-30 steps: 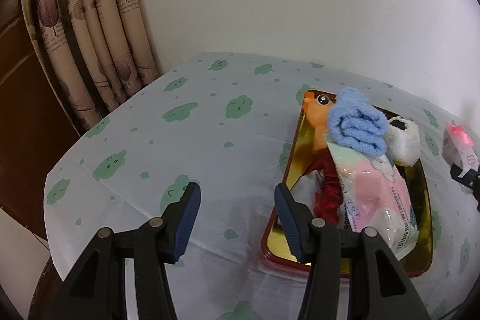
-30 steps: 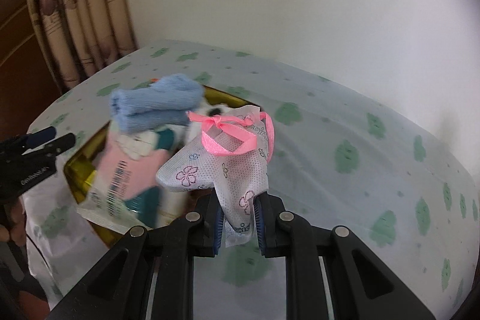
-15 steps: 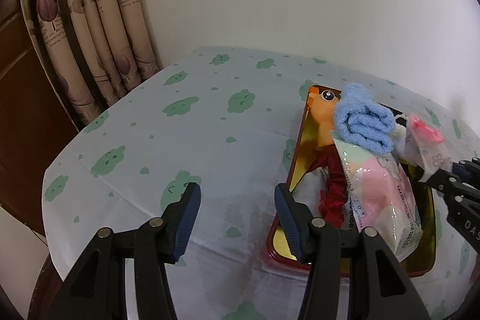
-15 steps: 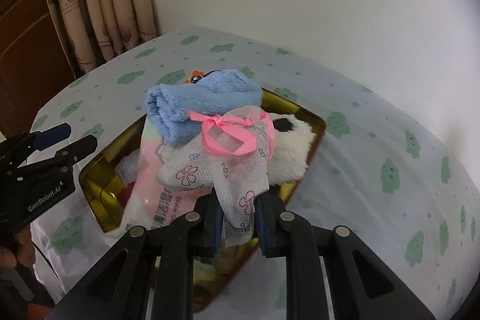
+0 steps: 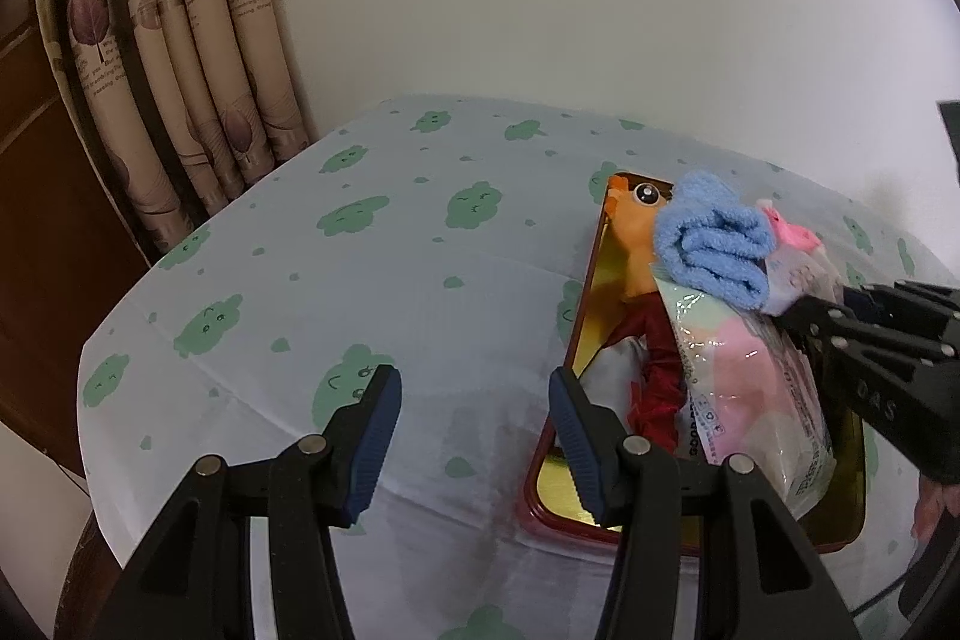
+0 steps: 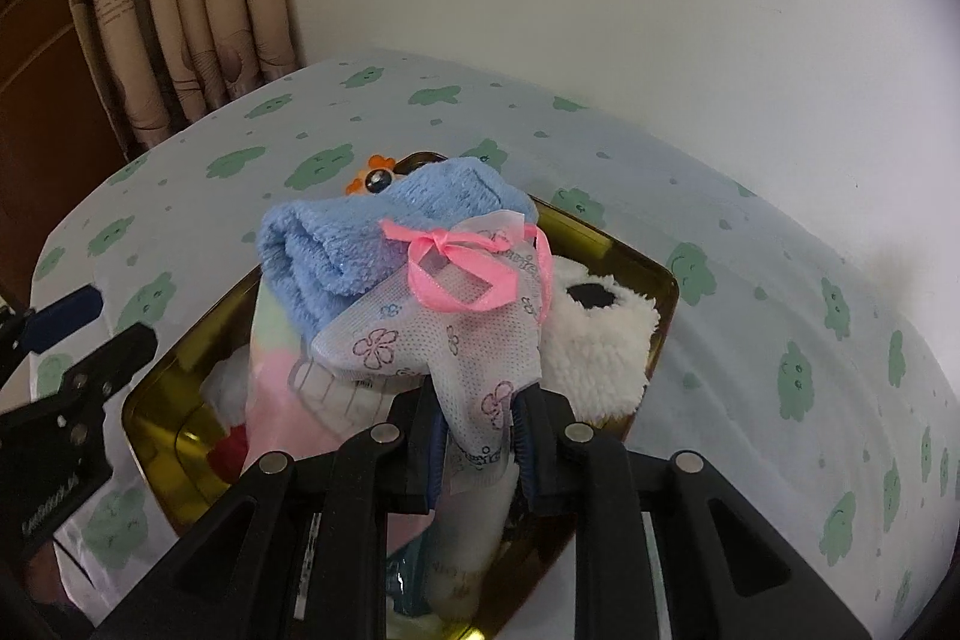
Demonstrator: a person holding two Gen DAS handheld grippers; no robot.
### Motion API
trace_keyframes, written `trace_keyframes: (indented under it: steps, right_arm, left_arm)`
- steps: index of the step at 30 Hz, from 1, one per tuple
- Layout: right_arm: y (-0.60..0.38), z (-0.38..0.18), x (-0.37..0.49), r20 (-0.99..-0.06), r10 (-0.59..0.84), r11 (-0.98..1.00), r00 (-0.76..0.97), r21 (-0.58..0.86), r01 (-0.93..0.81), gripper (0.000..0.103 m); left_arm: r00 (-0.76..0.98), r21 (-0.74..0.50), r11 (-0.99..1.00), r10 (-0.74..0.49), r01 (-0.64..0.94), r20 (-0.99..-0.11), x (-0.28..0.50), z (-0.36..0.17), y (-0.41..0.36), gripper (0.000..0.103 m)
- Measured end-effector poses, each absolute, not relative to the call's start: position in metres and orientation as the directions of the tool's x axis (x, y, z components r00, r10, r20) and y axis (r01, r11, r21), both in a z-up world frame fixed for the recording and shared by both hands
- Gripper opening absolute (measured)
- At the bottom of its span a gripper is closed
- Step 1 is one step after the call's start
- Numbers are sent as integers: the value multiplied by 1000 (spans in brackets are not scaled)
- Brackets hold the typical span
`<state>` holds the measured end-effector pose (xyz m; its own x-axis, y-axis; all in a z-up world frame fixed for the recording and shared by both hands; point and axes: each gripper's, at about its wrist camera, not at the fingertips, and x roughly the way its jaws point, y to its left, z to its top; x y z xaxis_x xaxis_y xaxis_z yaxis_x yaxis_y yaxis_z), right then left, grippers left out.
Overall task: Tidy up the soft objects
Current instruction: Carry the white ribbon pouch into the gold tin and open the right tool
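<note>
Overhead, right tongs point(image 6: 477, 421) pinch sachet point(image 6: 444, 334) above tray point(image 6: 630, 256); left tongs point(image 5: 474, 412) gape, empty.

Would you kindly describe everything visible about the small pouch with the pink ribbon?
The pouch is white, mesh-like nonwoven fabric printed with small purple flowers, tied near its top with a pink satin ribbon bow. The right hand-held gripper pinches its lower end, holding it over the gold tray. It looks pressed against the rolled blue towel, in front of the white fleecy item.
</note>
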<state>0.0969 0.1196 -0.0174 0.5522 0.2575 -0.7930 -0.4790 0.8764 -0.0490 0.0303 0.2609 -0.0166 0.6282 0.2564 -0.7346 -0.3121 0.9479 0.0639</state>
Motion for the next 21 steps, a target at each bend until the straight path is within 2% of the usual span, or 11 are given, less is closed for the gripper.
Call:
trace_keyframes:
  steps: [6, 8, 13, 15, 18, 21]
  right_arm:
    - [120, -17, 99, -790, 252, 882, 559, -50, -469, 22]
    - [119, -16, 99, -787, 255, 883, 562, -47, -466, 28]
    - [116, -10, 91, -773, 278, 886, 571, -22, -462, 57]
    - [116, -7, 86, -769, 287, 885, 572, -16, -465, 63]
    - [116, -5, 79, -768, 292, 884, 570, -12, -468, 65]
    - [115, -2, 73, -771, 295, 885, 564, -1, -465, 75]
  left_arm:
    - [628, 67, 948, 257, -311, -735, 31, -17, 259, 53]
    - [628, 61, 948, 254, -311, -736, 32, -17, 260, 53]
    - [627, 56, 951, 245, -305, -740, 32, -17, 258, 53]
    - [628, 58, 952, 243, -300, -739, 31, -17, 256, 53]
    - [631, 56, 953, 240, -297, -738, 31, -16, 255, 53]
    - [631, 54, 954, 237, -295, -738, 30, -16, 254, 53]
